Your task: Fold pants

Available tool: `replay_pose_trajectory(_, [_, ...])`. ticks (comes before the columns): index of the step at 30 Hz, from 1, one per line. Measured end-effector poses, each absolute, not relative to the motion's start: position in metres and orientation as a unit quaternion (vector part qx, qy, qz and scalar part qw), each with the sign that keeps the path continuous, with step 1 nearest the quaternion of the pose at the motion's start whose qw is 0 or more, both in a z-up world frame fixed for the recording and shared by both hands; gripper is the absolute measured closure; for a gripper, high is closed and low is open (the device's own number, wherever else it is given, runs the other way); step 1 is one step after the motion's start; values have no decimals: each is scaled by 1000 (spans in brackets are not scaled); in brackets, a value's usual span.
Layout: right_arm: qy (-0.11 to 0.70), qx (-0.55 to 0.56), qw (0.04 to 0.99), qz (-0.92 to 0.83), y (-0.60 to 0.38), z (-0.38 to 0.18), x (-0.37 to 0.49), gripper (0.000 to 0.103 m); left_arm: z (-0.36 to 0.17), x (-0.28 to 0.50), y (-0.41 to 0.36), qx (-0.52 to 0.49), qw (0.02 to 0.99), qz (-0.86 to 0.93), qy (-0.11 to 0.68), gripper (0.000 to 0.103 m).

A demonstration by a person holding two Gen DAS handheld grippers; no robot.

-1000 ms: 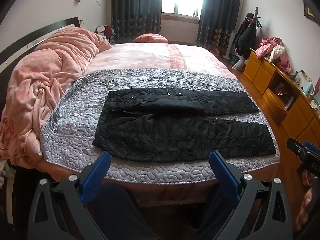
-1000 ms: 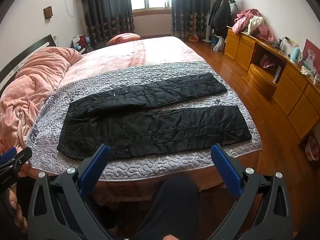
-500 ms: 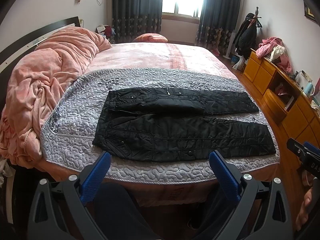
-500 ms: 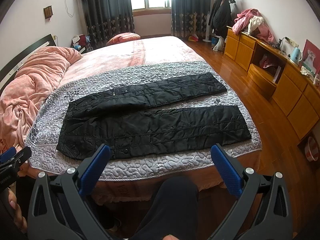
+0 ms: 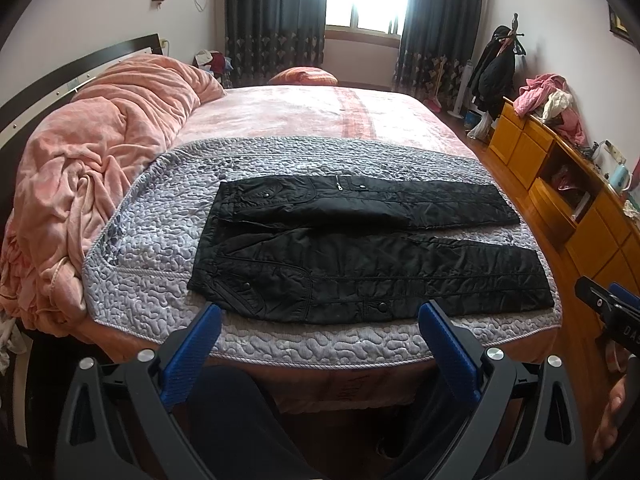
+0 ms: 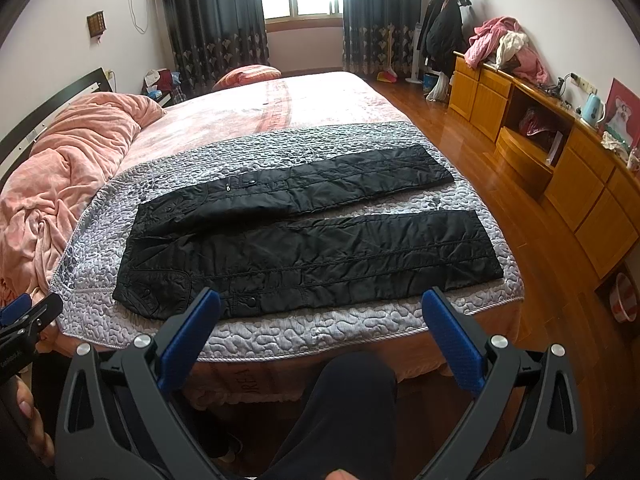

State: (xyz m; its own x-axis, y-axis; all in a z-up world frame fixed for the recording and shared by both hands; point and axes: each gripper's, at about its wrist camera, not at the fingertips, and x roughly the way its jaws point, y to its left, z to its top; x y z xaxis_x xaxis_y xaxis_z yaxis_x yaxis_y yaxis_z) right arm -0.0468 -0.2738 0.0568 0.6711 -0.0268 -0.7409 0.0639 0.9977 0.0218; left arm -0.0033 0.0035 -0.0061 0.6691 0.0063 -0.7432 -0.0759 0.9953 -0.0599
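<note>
Black quilted pants (image 5: 360, 256) lie flat on a grey quilted cover (image 5: 160, 236) on the bed, waist to the left, both legs spread apart toward the right. They also show in the right wrist view (image 6: 304, 240). My left gripper (image 5: 320, 316) is open and empty, held back from the bed's near edge, in front of the waist and near leg. My right gripper (image 6: 320, 304) is open and empty, also short of the near edge, facing the near leg. Each gripper shows at the edge of the other's view.
A bunched pink blanket (image 5: 88, 168) fills the bed's left side by the headboard. Wooden cabinets (image 6: 560, 160) with clothes on top line the right wall. Wood floor (image 6: 552, 272) runs between bed and cabinets. A person's dark-clothed leg (image 6: 344, 412) is below the grippers.
</note>
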Motion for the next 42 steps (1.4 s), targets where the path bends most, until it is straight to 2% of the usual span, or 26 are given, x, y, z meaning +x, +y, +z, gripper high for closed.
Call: replay_pose_trajectory(42, [408,26,912,-23,-279,54,-48,2,-10,-2,10,-43,912,23,408,4])
